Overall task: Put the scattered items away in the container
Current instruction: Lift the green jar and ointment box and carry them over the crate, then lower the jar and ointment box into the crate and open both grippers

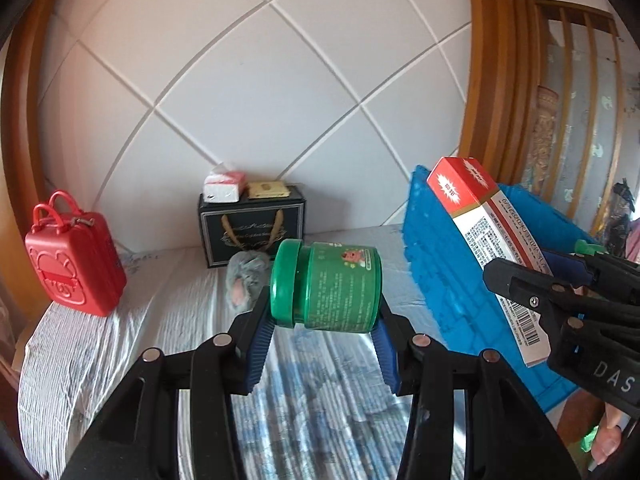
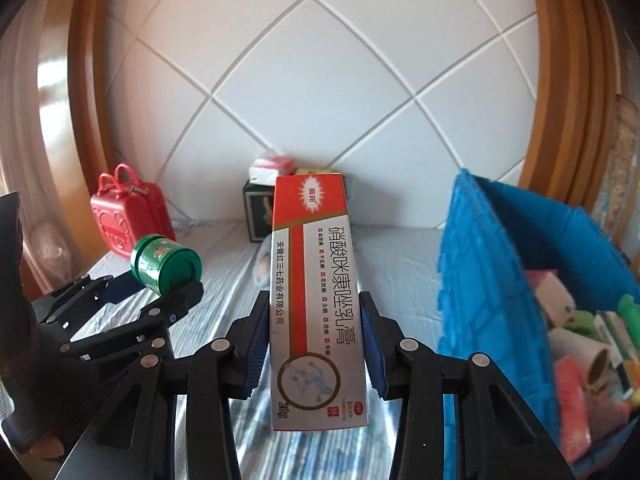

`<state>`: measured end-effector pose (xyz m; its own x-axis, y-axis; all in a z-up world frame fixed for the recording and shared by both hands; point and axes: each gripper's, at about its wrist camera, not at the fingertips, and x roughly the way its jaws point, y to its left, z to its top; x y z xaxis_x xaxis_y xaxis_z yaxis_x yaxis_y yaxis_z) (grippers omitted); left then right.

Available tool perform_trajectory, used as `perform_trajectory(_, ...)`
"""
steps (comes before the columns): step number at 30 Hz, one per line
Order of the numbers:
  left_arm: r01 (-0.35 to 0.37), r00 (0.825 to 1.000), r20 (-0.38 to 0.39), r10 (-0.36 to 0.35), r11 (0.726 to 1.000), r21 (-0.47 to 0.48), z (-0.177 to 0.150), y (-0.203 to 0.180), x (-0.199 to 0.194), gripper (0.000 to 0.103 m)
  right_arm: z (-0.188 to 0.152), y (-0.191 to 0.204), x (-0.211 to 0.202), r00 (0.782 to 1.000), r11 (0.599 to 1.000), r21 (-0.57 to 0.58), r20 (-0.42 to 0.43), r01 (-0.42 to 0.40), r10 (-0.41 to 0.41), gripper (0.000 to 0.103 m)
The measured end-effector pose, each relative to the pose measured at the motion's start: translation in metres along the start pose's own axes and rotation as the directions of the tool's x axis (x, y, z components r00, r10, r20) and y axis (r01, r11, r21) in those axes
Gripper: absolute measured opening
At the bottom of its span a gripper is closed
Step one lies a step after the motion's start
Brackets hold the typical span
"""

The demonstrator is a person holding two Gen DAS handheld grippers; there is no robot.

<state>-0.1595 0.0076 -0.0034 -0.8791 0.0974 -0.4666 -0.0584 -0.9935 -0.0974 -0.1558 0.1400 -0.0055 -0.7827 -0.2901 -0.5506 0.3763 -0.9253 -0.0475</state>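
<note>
- Carry step: left gripper (image 1: 324, 320) jaws pinch a green jar (image 1: 325, 289) sideways, right gripper (image 2: 314, 344) jaws pinch a red-and-white ointment box (image 2: 316, 300), both held up off the bed (image 1: 120, 340).
- Blue container (image 2: 492, 280) sits just right, already part full.
- Next, I'd guess: swing both over its near wall, then let go.
- Red mini suitcase (image 1: 74, 264), black gift box (image 1: 252, 226) and grey plush (image 1: 244, 280) sit further back, out of the way.
</note>
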Motion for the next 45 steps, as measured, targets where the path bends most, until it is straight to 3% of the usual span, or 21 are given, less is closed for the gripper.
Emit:
perform_trajectory(5, 0.122, 0.991, 0.045, -0.125, 0.990, 0.063, 0.020, -0.088, -0.010, 0.045, -0.002, -0.079, -0.053, 0.991, 0.990, 0.072, 0.051, 0.119, -0.123, 0.041)
perform_trajectory(10, 0.179, 0.982, 0.049, -0.185, 0.978, 0.110, 0.033, -0.187, 0.002, 0.045, -0.022, -0.173, -0.090, 0.976, 0.971, 0.119, 0.047, 0.206, -0.213, 0.041)
perform_trajectory(15, 0.202, 0.979, -0.046, -0.197, 0.971, 0.127, 0.038, -0.277, 0.042, 0.045, -0.045, -0.259, -0.100, 0.973, 0.963, 0.143, 0.016, 0.227, -0.232, 0.041)
perform_trajectory(19, 0.173, 0.976, -0.154, -0.152, 0.975, 0.137, 0.033, -0.318, 0.081, 0.045, -0.063, -0.305, -0.094, 0.978, 0.966, 0.157, -0.022, 0.206, -0.205, 0.041)
perform_trajectory(25, 0.137, 0.954, -0.284, -0.094, 0.981, 0.135, 0.012, -0.330, 0.112, 0.045, -0.081, -0.335, -0.080, 0.987, 0.973, 0.168, -0.052, 0.157, -0.150, 0.041)
perform_trajectory(27, 0.156, 0.946, -0.302, -0.117, 0.982, 0.108, 0.010, -0.326, 0.113, 0.045, -0.082, -0.335, -0.072, 0.989, 0.976, 0.166, -0.062, 0.142, -0.133, 0.041)
perform_trajectory(29, 0.142, 0.951, -0.292, -0.103, 0.983, 0.115, 0.010, -0.324, 0.112, 0.050, -0.081, -0.332, -0.065, 0.990, 0.980, 0.153, -0.071, 0.129, -0.120, 0.041)
perform_trajectory(31, 0.103, 0.963, -0.264, -0.063, 0.984, 0.143, 0.011, -0.322, 0.106, 0.063, -0.079, -0.329, -0.059, 0.992, 0.983, 0.144, -0.073, 0.116, -0.107, 0.041)
perform_trajectory(33, 0.068, 0.972, -0.233, -0.031, 0.986, 0.154, 0.013, -0.316, 0.098, 0.067, -0.079, -0.325, -0.056, 0.993, 0.984, 0.144, -0.069, 0.103, -0.094, 0.041)
perform_trajectory(40, 0.021, 0.979, -0.202, 0.014, 0.986, 0.167, 0.012, -0.293, 0.081, 0.068, -0.076, -0.306, -0.042, 0.994, 0.990, 0.119, -0.088, 0.070, -0.060, 0.041)
perform_trajectory(45, 0.024, 0.979, -0.206, 0.008, 0.988, 0.155, 0.006, -0.278, 0.075, 0.068, -0.078, -0.295, -0.033, 0.991, 0.992, 0.111, -0.130, 0.055, -0.040, 0.041)
